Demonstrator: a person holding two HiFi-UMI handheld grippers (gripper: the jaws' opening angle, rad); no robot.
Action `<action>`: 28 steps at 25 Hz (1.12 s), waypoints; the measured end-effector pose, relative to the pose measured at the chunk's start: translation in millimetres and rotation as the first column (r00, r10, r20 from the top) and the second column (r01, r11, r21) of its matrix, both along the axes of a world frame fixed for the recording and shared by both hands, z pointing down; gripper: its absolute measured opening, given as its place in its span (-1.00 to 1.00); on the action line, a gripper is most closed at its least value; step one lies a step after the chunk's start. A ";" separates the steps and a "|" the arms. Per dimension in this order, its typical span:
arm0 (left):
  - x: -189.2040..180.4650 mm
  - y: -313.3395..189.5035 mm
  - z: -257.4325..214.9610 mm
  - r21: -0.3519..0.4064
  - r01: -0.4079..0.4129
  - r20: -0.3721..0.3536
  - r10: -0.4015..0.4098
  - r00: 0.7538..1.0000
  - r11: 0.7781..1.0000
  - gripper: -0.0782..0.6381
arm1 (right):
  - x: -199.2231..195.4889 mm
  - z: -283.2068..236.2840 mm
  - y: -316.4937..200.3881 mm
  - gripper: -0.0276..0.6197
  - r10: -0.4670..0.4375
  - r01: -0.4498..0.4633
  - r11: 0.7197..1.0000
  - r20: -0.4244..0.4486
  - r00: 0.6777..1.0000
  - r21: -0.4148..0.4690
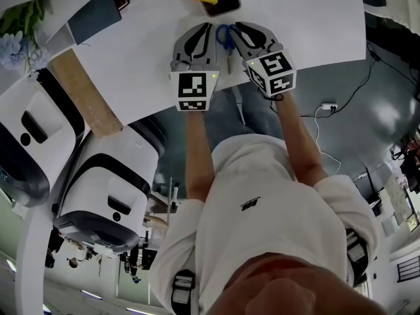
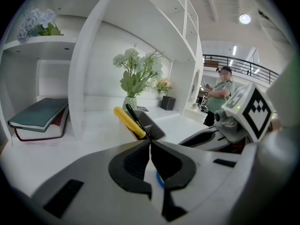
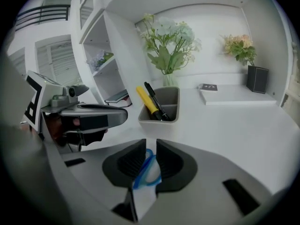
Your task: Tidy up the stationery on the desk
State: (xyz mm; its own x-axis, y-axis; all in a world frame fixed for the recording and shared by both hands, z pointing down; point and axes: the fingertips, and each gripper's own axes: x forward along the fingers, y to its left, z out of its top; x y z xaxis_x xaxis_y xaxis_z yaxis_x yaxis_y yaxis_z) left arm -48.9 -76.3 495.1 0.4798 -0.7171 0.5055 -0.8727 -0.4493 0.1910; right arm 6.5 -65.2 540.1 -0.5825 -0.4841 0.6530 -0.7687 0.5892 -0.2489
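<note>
Blue-handled scissors [image 1: 224, 37] hang over the white desk [image 1: 315, 25] between the two grippers, blades toward the person. In the right gripper view the blue handle loop [image 3: 146, 168] sits between the pads of my right gripper [image 3: 151, 142], which is shut on it. My left gripper [image 2: 150, 143] is just left of it, tips touching, with nothing gripped; a sliver of blue shows through the gap below the tips. Ahead stands a grey pen holder [image 3: 164, 108] with a yellow marker [image 3: 146, 101] and a black pen. In the head view the grippers [image 1: 205, 26] [image 1: 235, 26] sit side by side.
A vase of flowers [image 3: 168, 46] stands behind the pen holder, a small black pot [image 3: 258, 78] and a white pad [image 3: 234, 95] to the right. Books [image 2: 40, 116] lie in a shelf bay. A wooden plank [image 1: 85, 90] and white machines [image 1: 111, 189] are left of the person.
</note>
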 end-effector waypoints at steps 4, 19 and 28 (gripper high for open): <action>2.1 3.6 5.5 -0.014 -0.012 0.004 0.012 1.000 1.000 -0.78 | -2.7 10.8 10.4 -0.75 0.007 -0.008 0.998 -0.019 1.000 -0.060; -3.6 6.3 10.9 -0.027 -0.046 0.000 0.046 0.999 0.999 -0.78 | -9.8 43.0 24.8 -0.58 0.074 -0.096 0.975 -0.113 0.991 -0.203; -8.9 6.2 8.7 -0.026 -0.058 -0.017 0.058 0.998 0.998 -0.78 | -11.2 47.0 22.8 -0.64 0.044 -0.089 0.980 -0.248 0.968 -0.176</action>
State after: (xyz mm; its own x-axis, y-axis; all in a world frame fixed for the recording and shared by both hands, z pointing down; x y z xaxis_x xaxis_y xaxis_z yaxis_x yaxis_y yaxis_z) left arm -57.8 -70.1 503.8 0.5282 -0.6745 0.5159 -0.8422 -0.4935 0.2172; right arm -4.8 -42.3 587.0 -0.3667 -0.3747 0.8516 -0.8551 0.4963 -0.1498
